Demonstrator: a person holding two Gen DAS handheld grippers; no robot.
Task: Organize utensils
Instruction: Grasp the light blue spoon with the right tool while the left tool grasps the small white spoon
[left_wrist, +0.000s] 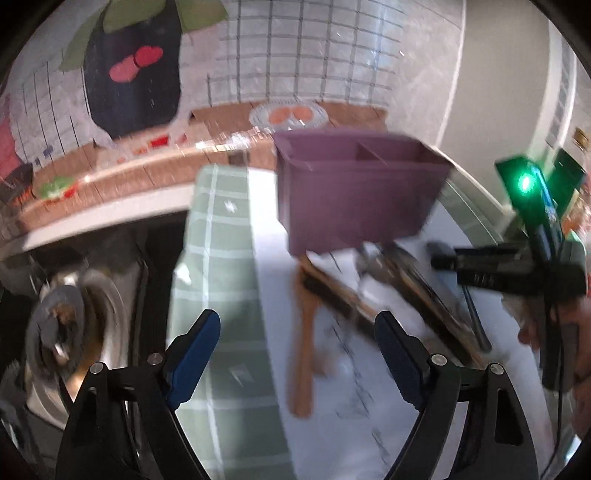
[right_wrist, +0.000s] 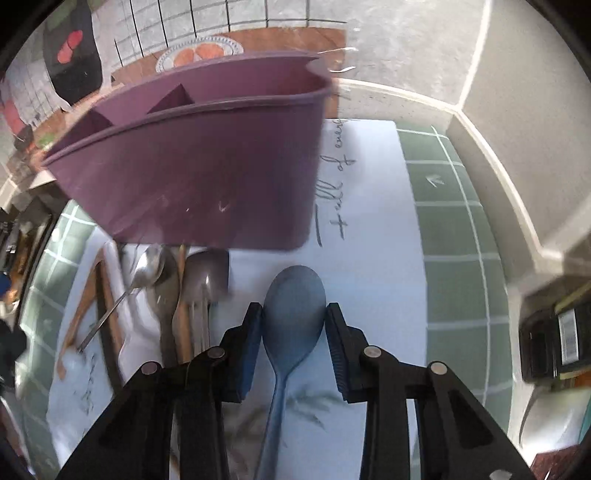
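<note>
The right gripper pinches the blue spoon by its curved bowl, just short of the purple caddy, so it may slip out, while the left gripper hangs open.

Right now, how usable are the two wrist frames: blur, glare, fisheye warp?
Left wrist view: heavy motion smear on the purple caddy and utensil pile; green LED blooms.
Right wrist view: sharper; blue spoon crisp between the right gripper pads, caddy base edge smeared.
Both: strong barrel warp, dark corners.
</note>
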